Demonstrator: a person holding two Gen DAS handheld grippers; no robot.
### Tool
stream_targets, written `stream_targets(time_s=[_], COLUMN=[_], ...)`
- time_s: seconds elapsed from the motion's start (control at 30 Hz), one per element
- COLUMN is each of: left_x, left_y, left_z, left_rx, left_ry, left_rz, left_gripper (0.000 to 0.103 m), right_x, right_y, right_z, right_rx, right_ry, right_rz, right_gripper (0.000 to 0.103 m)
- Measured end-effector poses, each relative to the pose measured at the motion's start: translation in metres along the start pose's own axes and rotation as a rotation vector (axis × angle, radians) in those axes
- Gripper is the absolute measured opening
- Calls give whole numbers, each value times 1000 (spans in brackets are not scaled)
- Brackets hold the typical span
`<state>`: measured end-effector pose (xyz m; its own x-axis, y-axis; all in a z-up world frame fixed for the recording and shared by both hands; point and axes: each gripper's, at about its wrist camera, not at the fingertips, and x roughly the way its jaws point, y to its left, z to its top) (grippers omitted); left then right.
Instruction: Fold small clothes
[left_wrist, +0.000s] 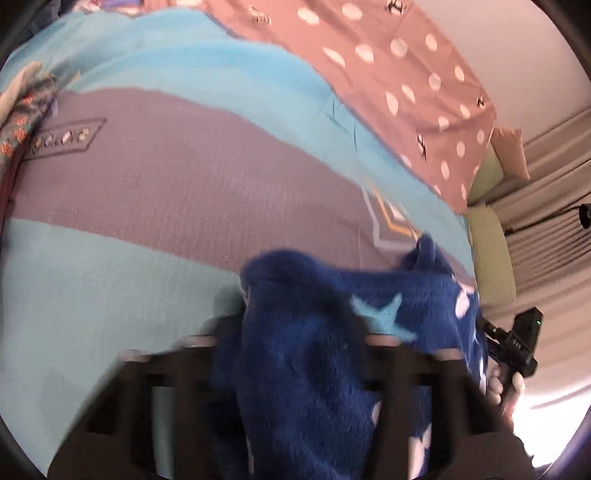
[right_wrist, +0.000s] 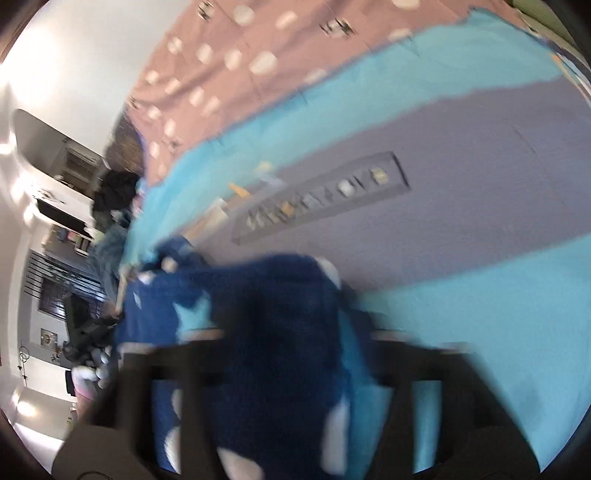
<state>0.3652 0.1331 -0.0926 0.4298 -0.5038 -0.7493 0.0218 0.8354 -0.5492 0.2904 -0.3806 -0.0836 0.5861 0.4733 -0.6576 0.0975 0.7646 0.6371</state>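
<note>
A fluffy dark blue garment (left_wrist: 314, 354) with light blue stars and white spots hangs between my two grippers above the bed. My left gripper (left_wrist: 295, 339) is shut on one part of it, and the cloth drapes over the fingers. My right gripper (right_wrist: 295, 332) is shut on another part of the same garment (right_wrist: 266, 332). The right gripper's black body (left_wrist: 517, 343) and the hand holding it show at the right edge of the left wrist view. Both views are blurred by motion.
A blanket with light blue (left_wrist: 92, 295) and purple (left_wrist: 184, 177) bands covers the bed. A pink dotted sheet (left_wrist: 388, 74) lies beyond it. Patterned clothes (left_wrist: 22, 110) lie at the left edge. Green pillows (left_wrist: 487, 251) and curtains stand at the right. Room furniture (right_wrist: 55, 258) shows left.
</note>
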Motion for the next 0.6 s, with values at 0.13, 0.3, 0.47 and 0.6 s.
stream_targets(time_s=[0.13,0.3,0.47,0.6], left_x=[-55,-52,-28,-84], left_y=[-16,-24,-8,-18], left_z=[-16,-16,-18,-42], left_rx=[73,172,143,194], left_ry=[-269,-296,-170,-241], left_rz=[-168,-22,41,-5], left_gripper=[10,12,15,26], right_x=[-60,-7,-23,-74], right_y=[27,-6,-35,-28], right_z=[-7,11,-9,-48], right_rx=[-141,-22,105,54], right_ry=[-267,-110,-124,-157], right_rz=[149,-212,-197,-163], right_gripper=[13,34,26,32])
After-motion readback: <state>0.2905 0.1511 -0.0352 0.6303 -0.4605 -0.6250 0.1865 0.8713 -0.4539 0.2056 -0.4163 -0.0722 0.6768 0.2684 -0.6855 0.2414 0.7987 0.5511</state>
